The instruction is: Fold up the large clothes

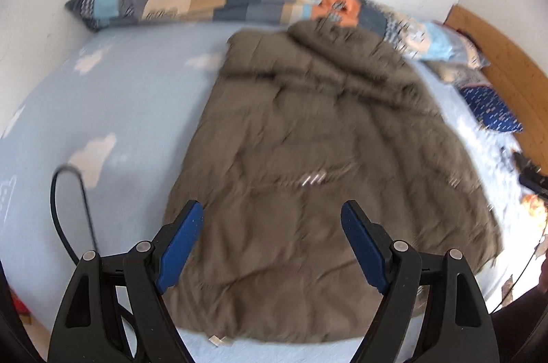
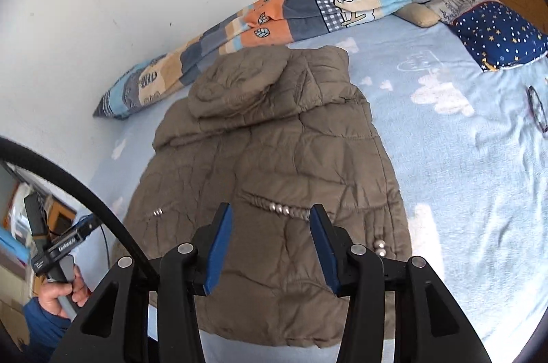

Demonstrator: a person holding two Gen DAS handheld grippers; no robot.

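Jacket (image 2: 274,164) flat on bed (image 2: 462,174); below both grippers (image 1: 272,219) (image 2: 270,219), spread, empty

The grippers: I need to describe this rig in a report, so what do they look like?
Both the left gripper and the right gripper have black angular arms with silver rivets and flat blue finger pads. A black cable loops beside the left one.

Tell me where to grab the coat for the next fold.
Take the coat at its near hem corners, coming from the near bed edge. It lies flat with sleeves tucked and hood at the far end, so the hem is the free edge. Both tongs, left and right, are open above it.
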